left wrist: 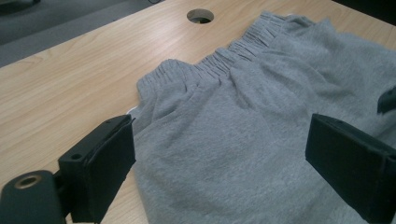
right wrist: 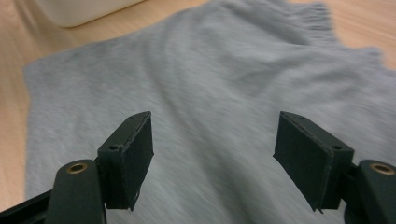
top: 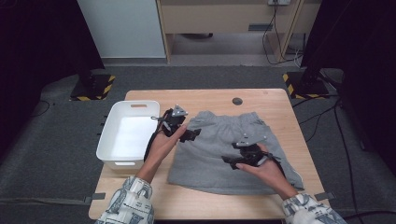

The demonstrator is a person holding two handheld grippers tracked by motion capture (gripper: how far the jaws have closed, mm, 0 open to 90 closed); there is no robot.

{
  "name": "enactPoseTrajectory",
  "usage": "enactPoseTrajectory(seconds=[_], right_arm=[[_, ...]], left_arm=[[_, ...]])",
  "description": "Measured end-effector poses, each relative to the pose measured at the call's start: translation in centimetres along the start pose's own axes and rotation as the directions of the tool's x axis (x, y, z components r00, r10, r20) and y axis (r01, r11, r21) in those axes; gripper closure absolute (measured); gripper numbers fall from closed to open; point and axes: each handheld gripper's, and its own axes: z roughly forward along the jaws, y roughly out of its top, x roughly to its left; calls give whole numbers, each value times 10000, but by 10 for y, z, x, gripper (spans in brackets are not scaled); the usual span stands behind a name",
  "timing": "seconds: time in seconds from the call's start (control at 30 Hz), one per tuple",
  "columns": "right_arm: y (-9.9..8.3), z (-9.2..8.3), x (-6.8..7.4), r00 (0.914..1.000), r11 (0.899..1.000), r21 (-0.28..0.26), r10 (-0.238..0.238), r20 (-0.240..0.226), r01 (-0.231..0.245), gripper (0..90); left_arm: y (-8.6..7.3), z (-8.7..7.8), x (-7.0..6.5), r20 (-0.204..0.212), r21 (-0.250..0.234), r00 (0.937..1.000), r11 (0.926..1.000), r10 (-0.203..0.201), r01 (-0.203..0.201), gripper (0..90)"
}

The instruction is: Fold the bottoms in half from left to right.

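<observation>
A pair of grey sweat shorts (top: 205, 161) lies flat on the wooden table (top: 210, 95), its elastic waistband toward the far side. My left gripper (top: 192, 135) hovers over the shorts' left edge near the waistband. In the left gripper view its jaws stand wide apart (left wrist: 219, 158) above the cloth (left wrist: 233, 112), with nothing between them. My right gripper (top: 229, 161) is over the right half of the shorts and points left. Its jaws (right wrist: 212, 154) are open above the grey fabric (right wrist: 210, 70), which looks blurred.
A white plastic bin (top: 138, 102) stands at the table's left side, close to the left hand, and also appears at the top of the right gripper view (right wrist: 79, 11). A round cable hole (top: 237, 101) lies beyond the waistband. Grey carpet surrounds the table.
</observation>
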Motion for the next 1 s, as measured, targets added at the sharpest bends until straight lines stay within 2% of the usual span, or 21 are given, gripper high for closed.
enactPoseTrajectory(seconds=[0.2,0.27,0.33,0.43,0.57,0.73,1.0], right_arm=[[11,28,30,9982,9996,79,-279,-526,283,313],[14,37,40,9969,9993,97,-344,-712,351,333],[17,46,51,9952,9987,142,-474,-855,488,339],[22,58,65,9915,9978,172,-624,-1144,648,356],[27,72,81,9875,9969,202,-724,-1401,759,367],[31,85,96,9830,9965,210,-759,-1672,805,384],[34,104,114,9765,9949,278,-897,-1959,970,386]], left_arm=[[2,-3,8,-193,-159,9995,9995,-259,256,62],[3,-5,10,-171,-195,9997,9996,-202,198,62],[3,-7,11,-292,-238,9993,9994,-247,240,62],[2,-9,13,-264,-310,9990,9989,-354,345,62],[0,-12,16,-390,-240,9987,9992,-329,319,62],[-1,-15,19,-408,-338,9980,9983,-483,469,62],[-2,-17,21,-378,-296,9985,9988,-402,391,62]])
